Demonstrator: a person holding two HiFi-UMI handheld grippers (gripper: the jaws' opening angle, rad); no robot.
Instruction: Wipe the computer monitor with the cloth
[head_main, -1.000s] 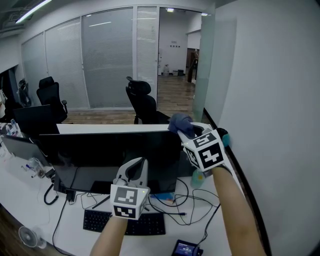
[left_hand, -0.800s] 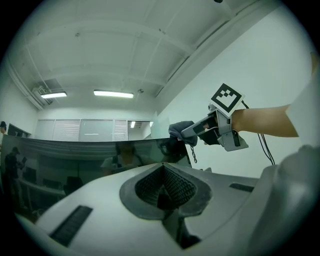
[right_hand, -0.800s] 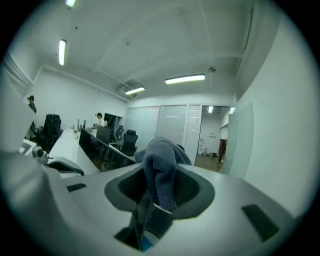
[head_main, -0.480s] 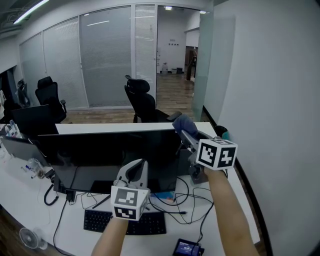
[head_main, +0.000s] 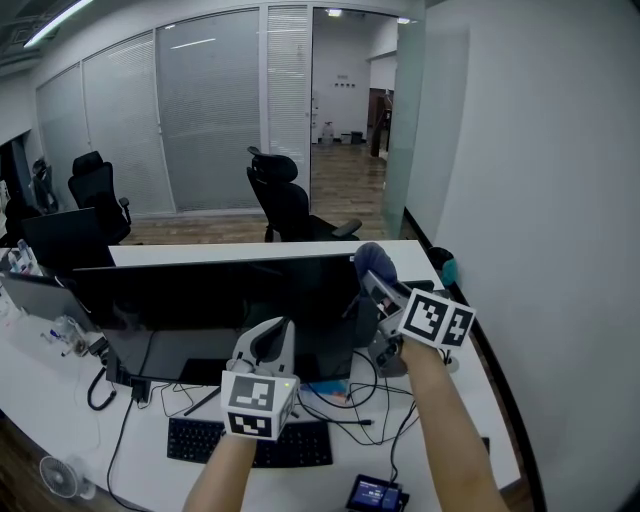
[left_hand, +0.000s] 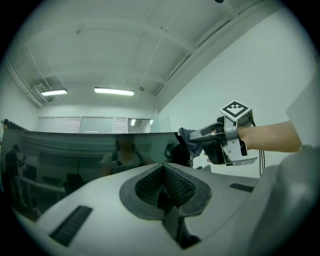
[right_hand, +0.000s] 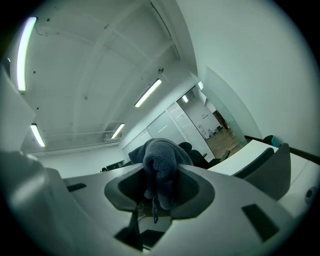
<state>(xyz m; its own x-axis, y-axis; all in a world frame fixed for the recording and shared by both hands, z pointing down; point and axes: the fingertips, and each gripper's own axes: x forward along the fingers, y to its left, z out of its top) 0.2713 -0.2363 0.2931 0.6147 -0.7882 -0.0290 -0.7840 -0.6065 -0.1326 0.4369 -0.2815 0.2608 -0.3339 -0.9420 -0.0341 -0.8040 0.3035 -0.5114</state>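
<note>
Head view: my right gripper (head_main: 376, 287) clamps the blue cloth (head_main: 371, 259) at the monitor (head_main: 200, 295) top right corner; my left gripper (head_main: 272, 338) sits closed, empty.

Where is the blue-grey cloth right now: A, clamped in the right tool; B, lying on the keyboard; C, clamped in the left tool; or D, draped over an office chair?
A: the right gripper view shows the cloth bunched in the right tool, jaws shut on it, up by the monitor's top corner.
</note>
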